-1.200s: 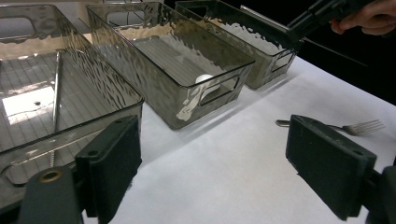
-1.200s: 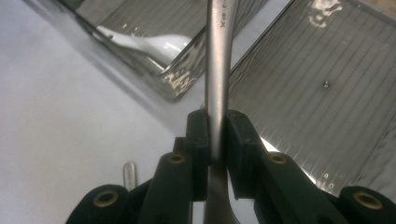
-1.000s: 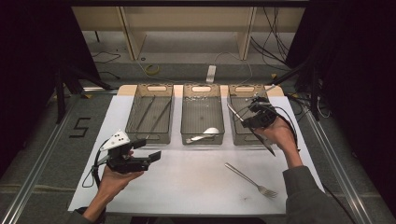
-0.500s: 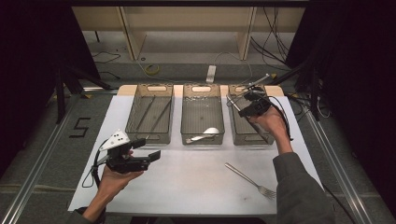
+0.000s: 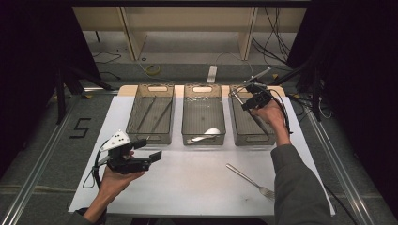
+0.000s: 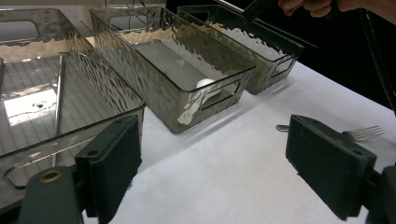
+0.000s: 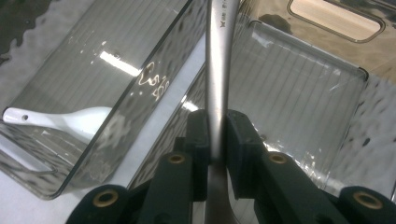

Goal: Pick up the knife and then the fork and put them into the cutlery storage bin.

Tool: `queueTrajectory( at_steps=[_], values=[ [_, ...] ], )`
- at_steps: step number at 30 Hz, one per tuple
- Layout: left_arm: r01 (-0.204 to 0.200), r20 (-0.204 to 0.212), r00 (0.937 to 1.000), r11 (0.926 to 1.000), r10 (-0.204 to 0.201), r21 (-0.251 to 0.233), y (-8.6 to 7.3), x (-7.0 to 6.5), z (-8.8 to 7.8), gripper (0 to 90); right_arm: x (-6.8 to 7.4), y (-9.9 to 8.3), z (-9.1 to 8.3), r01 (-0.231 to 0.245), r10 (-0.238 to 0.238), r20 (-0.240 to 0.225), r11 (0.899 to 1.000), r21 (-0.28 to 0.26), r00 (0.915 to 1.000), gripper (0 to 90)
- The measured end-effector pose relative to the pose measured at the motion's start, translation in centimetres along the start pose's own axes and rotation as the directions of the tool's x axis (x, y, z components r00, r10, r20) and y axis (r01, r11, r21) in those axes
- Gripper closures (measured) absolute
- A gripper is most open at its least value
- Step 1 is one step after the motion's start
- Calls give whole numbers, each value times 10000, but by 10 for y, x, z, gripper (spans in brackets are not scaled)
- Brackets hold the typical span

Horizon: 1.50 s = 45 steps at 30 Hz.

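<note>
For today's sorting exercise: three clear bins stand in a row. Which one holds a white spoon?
The middle bin: a white spoon lies at its near end. The left bin holds thin dark sticks, and the right bin sits beneath the right tongs gripping a metal utensil.

Three clear bins are standing in a row across the far half of the table [image 5: 187, 187], narrow gaps between them, walls blocking low sideways passes. Left bin [image 5: 151, 114] is holding thin sticks; middle bin [image 5: 203, 114] is holding a white spoon [image 5: 205, 135] at its near end. Right hand-held gripper [image 5: 244, 96], clamping a metal utensil [image 7: 217, 70], is occupying the air above the right bin [image 5: 251, 123]. Near half is lying open, a fork [image 5: 251, 180] sitting right of centre. Left hand-held gripper [image 5: 152, 157] is hovering near-left, jaws spread.
</note>
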<state>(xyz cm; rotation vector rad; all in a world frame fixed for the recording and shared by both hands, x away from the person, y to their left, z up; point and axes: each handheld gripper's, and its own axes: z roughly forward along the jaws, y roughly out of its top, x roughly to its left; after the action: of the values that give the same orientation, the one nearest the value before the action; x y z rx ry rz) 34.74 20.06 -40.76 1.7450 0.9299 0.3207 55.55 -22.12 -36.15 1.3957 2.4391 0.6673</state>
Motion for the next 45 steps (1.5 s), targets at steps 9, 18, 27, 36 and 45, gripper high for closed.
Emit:
queueTrajectory(
  at_steps=[9, 18, 27, 36, 45],
  values=[
    [-9, 14, 10000, 10000, 9, -44, 0, -1, -1, 178, -5, 6, 10, -188, 187, 125, 9997, 132, 9997, 807],
    [2, 72, 10000, 10000, -2, -57, 1, -1, 0, 178, -11, 8, 20, -525, 518, 270, 9983, 268, 9983, 807],
    [46, 85, 10000, 9999, -45, -112, 1, -1, 0, 178, -15, 10, 28, -622, 608, 366, 9974, 373, 9975, 807],
    [-27, 123, 9999, 10000, 27, -69, 1, -1, 0, 178, -20, 11, 34, -888, 876, 371, 9956, 310, 9955, 805],
    [-50, 181, 9998, 9999, 52, -103, 1, -2, 0, 178, -25, 20, 32, -1661, 1662, 212, 9861, -42, 9859, 647]
  ],
)
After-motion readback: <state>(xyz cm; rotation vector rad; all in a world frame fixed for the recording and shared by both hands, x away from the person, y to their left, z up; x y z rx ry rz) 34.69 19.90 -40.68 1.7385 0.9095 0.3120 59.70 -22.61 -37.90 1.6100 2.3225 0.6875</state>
